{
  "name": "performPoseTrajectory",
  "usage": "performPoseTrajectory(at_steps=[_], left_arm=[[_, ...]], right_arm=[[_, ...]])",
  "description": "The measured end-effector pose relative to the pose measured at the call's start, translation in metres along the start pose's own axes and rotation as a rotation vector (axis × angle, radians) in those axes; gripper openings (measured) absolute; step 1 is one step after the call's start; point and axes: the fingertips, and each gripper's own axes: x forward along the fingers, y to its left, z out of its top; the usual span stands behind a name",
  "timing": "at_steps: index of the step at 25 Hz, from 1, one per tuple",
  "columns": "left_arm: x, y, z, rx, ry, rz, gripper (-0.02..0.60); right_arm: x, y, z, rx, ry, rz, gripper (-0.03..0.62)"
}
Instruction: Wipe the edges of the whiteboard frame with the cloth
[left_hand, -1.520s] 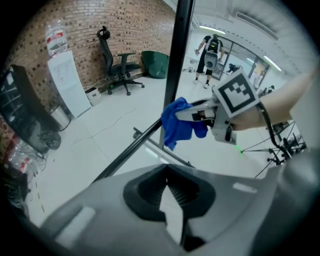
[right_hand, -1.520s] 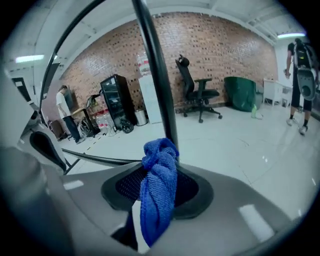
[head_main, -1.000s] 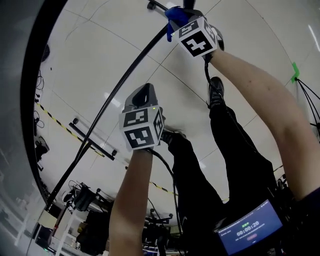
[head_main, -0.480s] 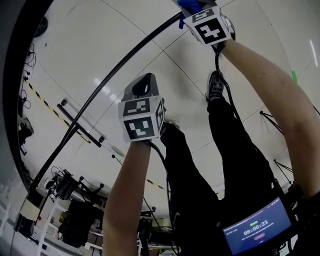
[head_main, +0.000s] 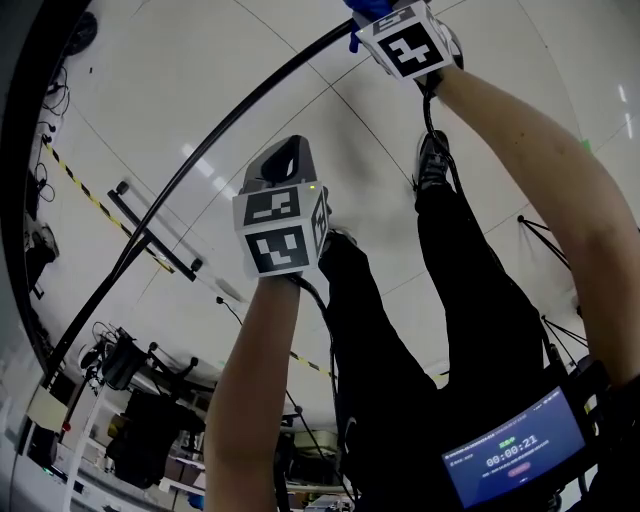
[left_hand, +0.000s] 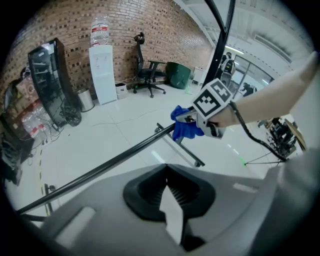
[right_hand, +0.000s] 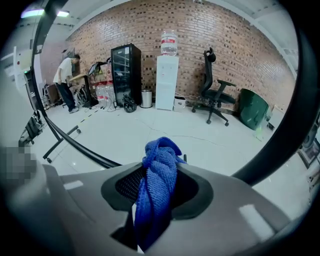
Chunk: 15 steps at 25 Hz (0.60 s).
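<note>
The whiteboard's black frame edge (head_main: 230, 120) runs as a thin bar from top right to bottom left in the head view. My right gripper (head_main: 366, 12) is at the top of that view, shut on a bunched blue cloth (head_main: 372, 8) that rests against the bar. The right gripper view has the cloth (right_hand: 160, 175) filling the jaws and the dark frame (right_hand: 280, 145) close at the right. In the left gripper view the cloth (left_hand: 186, 129) sits on the bar (left_hand: 110, 167). My left gripper (head_main: 288, 155) hovers beside the bar, shut and empty, also in its own view (left_hand: 167, 172).
The whiteboard's wheeled foot (head_main: 150, 230) lies on the white floor below the bar. The person's legs and shoes (head_main: 432, 170) stand to the right of it. Carts and cables (head_main: 130, 400) crowd the lower left. A water dispenser (right_hand: 166, 80), fridge (right_hand: 125, 75) and office chair (right_hand: 215, 97) line the brick wall.
The right gripper has slid with the cloth along the frame edge toward the top of the head view. The left gripper has shifted slightly the same way, still shut.
</note>
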Motion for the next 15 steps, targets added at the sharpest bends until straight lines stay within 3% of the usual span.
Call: performPoseTrajectory(at_steps=[5, 15], left_arm=[[-0.007, 0.022, -0.01, 0.0, -0.012, 0.028, 0.003], [-0.036, 0.047, -0.046, -0.084, -0.032, 0.063, 0.003]], right_arm=[[0.005, 0.02, 0.011, -0.025, -0.04, 0.003, 0.143], [0.005, 0.078, 0.023, -0.086, -0.022, 0.052, 0.143]])
